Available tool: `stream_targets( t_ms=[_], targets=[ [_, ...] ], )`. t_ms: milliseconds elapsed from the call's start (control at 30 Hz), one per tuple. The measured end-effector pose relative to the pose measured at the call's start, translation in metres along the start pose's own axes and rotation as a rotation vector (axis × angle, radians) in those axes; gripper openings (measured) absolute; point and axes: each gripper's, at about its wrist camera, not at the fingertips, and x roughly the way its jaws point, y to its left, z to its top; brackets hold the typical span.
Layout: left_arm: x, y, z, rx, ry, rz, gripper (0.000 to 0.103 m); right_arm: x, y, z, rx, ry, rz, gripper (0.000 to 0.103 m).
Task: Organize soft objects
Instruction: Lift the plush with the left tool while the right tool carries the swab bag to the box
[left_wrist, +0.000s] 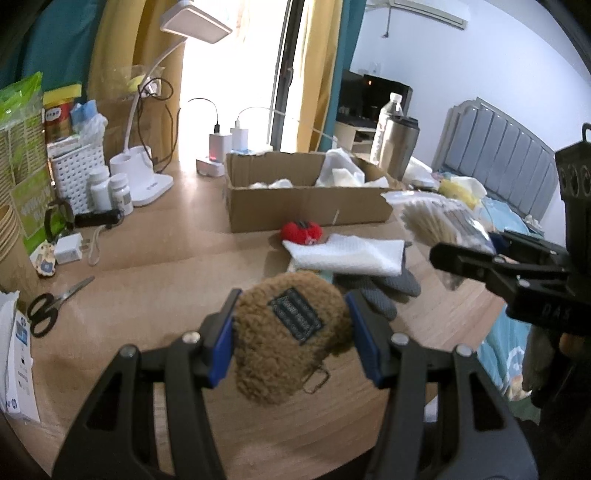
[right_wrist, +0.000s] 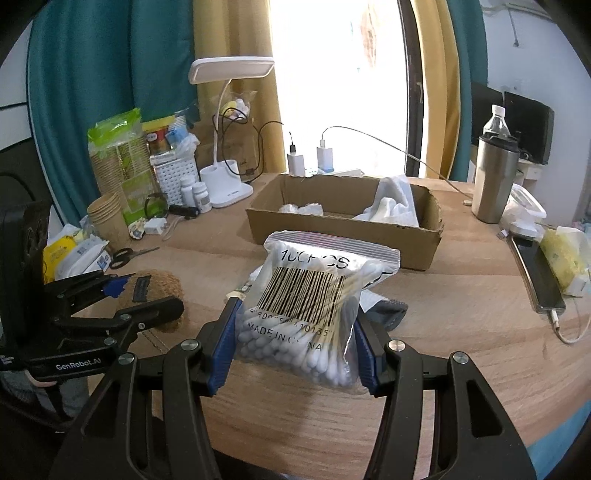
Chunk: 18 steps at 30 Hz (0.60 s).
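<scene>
We see bare bench (right_wrist: 461, 314) on the near right, between the cardboard box (right_wrist: 343, 236) and the phone (right_wrist: 539, 273) at the right edge: an open lane toward the box's near wall. The box is open-topped, with white cloths (right_wrist: 391, 206) piled in its right half and its left half nearly free. Directly ahead, a folded white towel (left_wrist: 347, 254), a grey glove (left_wrist: 384, 291) and a red plush (left_wrist: 301, 230) lie between us and the box. On the left, scissors (left_wrist: 51, 306), pill bottles (left_wrist: 110, 188) and the lamp base (left_wrist: 144, 177) crowd the edge. A steel tumbler (right_wrist: 493, 177) stands far right.
</scene>
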Motion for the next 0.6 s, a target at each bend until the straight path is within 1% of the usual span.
stream_targets(
  t_ms=[167,600],
  targets=[
    [0.001,0.000,0.004,0.000,-0.001,-0.002,0.057,0.003,-0.007,0.005,0.009,0.004,-0.001,0.058],
    [0.017,0.008,0.036,-0.011,0.009,0.013,0.057,0.022,-0.018,0.030,0.014,0.015,0.017,0.058]
  ],
)
